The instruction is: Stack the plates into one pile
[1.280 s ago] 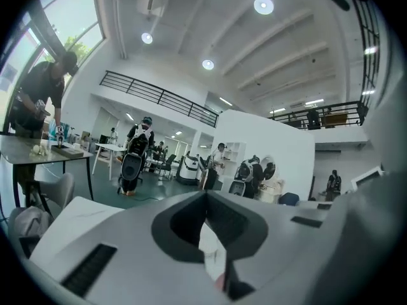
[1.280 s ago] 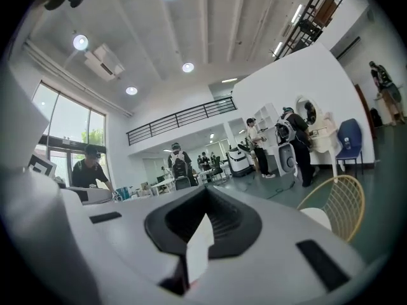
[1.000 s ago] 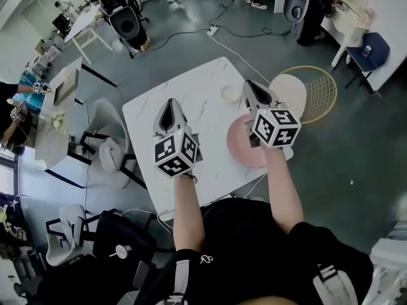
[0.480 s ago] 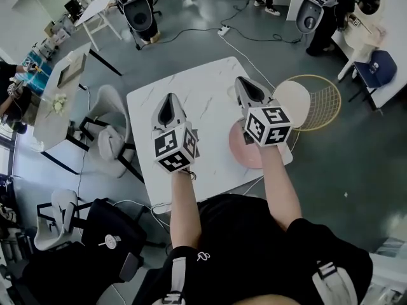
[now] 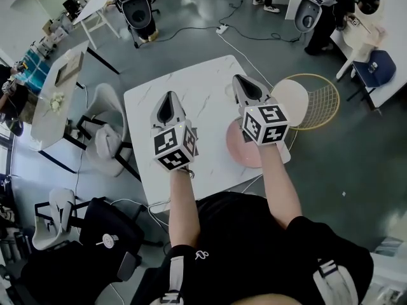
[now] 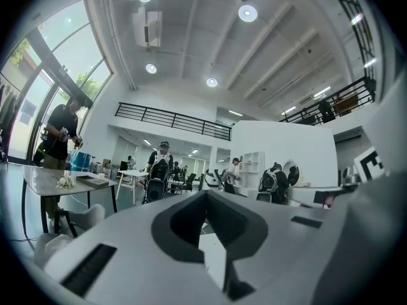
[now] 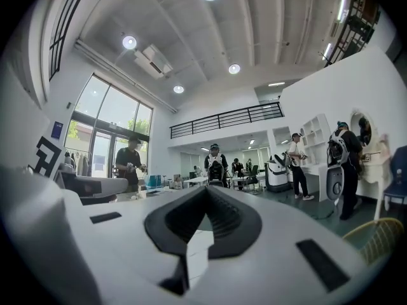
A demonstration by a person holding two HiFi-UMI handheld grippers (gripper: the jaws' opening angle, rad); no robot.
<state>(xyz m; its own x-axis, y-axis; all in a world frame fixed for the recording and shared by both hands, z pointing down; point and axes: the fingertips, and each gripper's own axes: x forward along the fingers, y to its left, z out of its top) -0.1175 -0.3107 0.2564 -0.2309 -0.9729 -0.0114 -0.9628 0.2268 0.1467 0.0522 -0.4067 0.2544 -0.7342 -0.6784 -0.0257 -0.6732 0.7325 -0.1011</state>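
Plate stacking seems not yet begun; left gripper (image 5: pixel 168 100) and right gripper (image 5: pixel 243 82) hover over a marble table (image 5: pixel 191 88), jaws pressed together, holding nothing; pink plate (image 5: pixel 238 151) lies below the right gripper, near the table's edge; next, jaws must spread to grasp a rim.

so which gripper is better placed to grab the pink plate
Right. The right gripper hangs over the pink plate near the right edge of the table, while the left gripper is over bare marble to its left. Both are shut and empty.
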